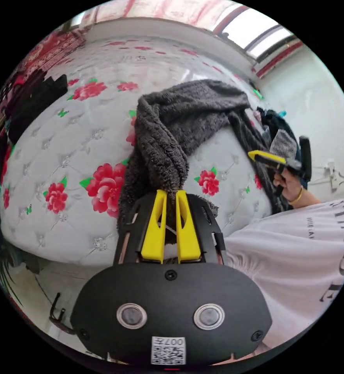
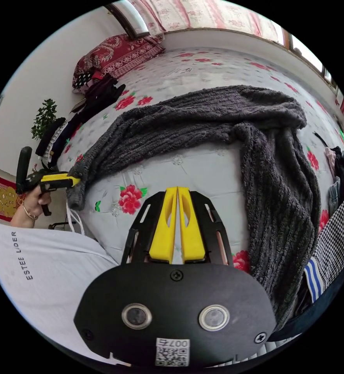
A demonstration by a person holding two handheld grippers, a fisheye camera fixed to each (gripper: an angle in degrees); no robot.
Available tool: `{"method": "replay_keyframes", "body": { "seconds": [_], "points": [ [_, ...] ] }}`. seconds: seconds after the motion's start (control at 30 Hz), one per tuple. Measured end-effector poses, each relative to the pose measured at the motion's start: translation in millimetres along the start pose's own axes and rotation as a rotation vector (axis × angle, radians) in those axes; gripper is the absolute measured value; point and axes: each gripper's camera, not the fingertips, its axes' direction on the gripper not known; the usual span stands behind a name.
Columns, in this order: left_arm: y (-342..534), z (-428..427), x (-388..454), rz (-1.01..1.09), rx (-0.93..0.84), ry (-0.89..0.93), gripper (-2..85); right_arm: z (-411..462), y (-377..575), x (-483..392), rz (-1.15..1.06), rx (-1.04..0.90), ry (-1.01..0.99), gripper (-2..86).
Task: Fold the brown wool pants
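- White quilted mattress with red flowers; dark clothes heaped at its far left edge
- Brown wool pants sprawl across it, one leg trailing to near right
- My left tongs clamped on a bunched pant end, lifted off the mattress
- My right tongs pressed together on nothing, above bare mattress

The person's white shirt bears dark lettering, apparently "ESTEE LDER", partly creased.

A home bedroom — flowered quilted bed, red pillow at the far end, curtained window.
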Motion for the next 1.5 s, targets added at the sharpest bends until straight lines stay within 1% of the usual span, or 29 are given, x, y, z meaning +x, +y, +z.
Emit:
{"method": "replay_keyframes", "body": {
  "seconds": [0.07, 0.1, 0.13, 0.17, 0.23, 0.27, 0.33, 0.4, 0.47, 0.57, 0.63, 0.73, 0.9, 0.97, 1.03, 1.1, 1.2, 1.23, 1.27, 1.33, 1.4, 1.43, 1.5],
  "points": [
    [9.7, -62.4, -67.8, -0.150, 0.156, -0.014, 3.6, -3.2, -1.2, -4.8, -0.004, -0.008, -0.010, -0.1],
    [14.4, -75.2, -85.5, -0.201, 0.185, -0.042, 3.5, -4.3, 0.5, -6.1, 0.001, -0.018, -0.009, -0.1],
    [27.5, -97.4, -119.7, -0.340, 0.236, -0.134, 2.4, -5.3, 4.1, -5.8, 0.011, -0.024, -0.005, -0.1],
    [47.3, -115.2, -149.6, -0.544, 0.274, -0.284, 0.7, -5.7, 6.4, -4.9, 0.018, -0.028, -0.002, -0.1],
    [76.5, -129.5, -173.9, -0.729, 0.299, -0.449, -0.3, -8.4, 14.4, 0.4, 0.052, -0.037, 0.009, 0.1],
    [90.0, -130.0, -176.5, -0.736, 0.312, -0.466, -0.6, -12.3, 20.5, 5.3, 0.073, -0.038, 0.006, 0.2],
    [103.9, -116.4, -168.0, -0.693, 0.310, -0.443, -0.8, -24.8, 34.5, 17.0, 0.100, -0.038, 0.031, 0.7],
    [111.1, -88.0, -150.3, -0.627, 0.261, -0.404, -0.9, -37.6, 47.1, 29.1, 0.107, -0.042, 0.075, 1.5],
    [113.6, -40.1, -116.5, -0.521, 0.151, -0.323, -0.9, -52.7, 62.1, 45.6, 0.118, -0.053, 0.138, 2.5],
    [111.9, 2.7, -66.0, -0.403, 0.066, -0.244, -1.0, -84.9, 97.2, 83.2, 0.168, -0.063, 0.264, 4.0],
    [107.2, 13.5, -39.1, -0.332, 0.054, -0.194, -1.0, -108.4, 124.5, 110.5, 0.226, -0.061, 0.343, 4.8],
    [95.3, 16.8, -6.9, -0.234, 0.045, -0.130, -1.0, -151.2, 190.3, 170.8, 0.376, -0.087, 0.446, 6.7],
    [80.7, 15.9, 32.3, -0.122, 0.013, -0.105, -0.9, -172.0, 280.8, 239.7, 0.563, -0.180, 0.434, 8.7],
    [81.3, 20.6, 55.4, -0.085, 0.001, -0.078, -0.9, -165.6, 302.7, 250.6, 0.548, -0.211, 0.382, 8.7],
    [84.9, 26.9, 74.6, -0.061, -0.014, -0.058, -0.8, -154.6, 310.4, 250.1, 0.480, -0.232, 0.331, 8.0],
    [90.4, 33.5, 95.5, -0.031, -0.027, -0.043, -0.6, -150.4, 303.3, 238.2, 0.372, -0.254, 0.365, 5.8],
    [102.3, 40.0, 128.5, 0.014, -0.030, -0.048, 0.7, -160.9, 286.6, 229.1, 0.203, -0.361, 0.418, 3.0],
    [107.5, 40.9, 140.4, 0.037, -0.022, -0.042, 2.0, -167.6, 283.8, 228.7, 0.174, -0.355, 0.393, 2.5],
    [112.9, 41.6, 151.3, 0.059, -0.012, -0.030, 3.4, -187.2, 276.2, 229.4, 0.133, -0.300, 0.279, 1.7],
    [120.2, 41.6, 166.9, 0.103, -0.002, 0.018, 5.7, -232.8, 247.2, 244.8, 0.160, -0.093, -0.197, 0.6],
    [128.0, 38.0, 182.3, 0.140, 0.027, 0.057, 8.1, -254.6, 216.0, 247.5, 0.159, 0.051, -0.445, 0.2],
    [133.6, 34.2, 192.9, 0.168, 0.050, 0.082, 9.7, -260.2, 202.5, 241.5, 0.127, 0.081, -0.478, 0.1],
    [143.3, 27.2, 208.2, 0.199, 0.089, 0.105, 12.3, -277.9, 145.9, 194.9, -0.072, 0.137, -0.518, 0.0]
  ]
}}
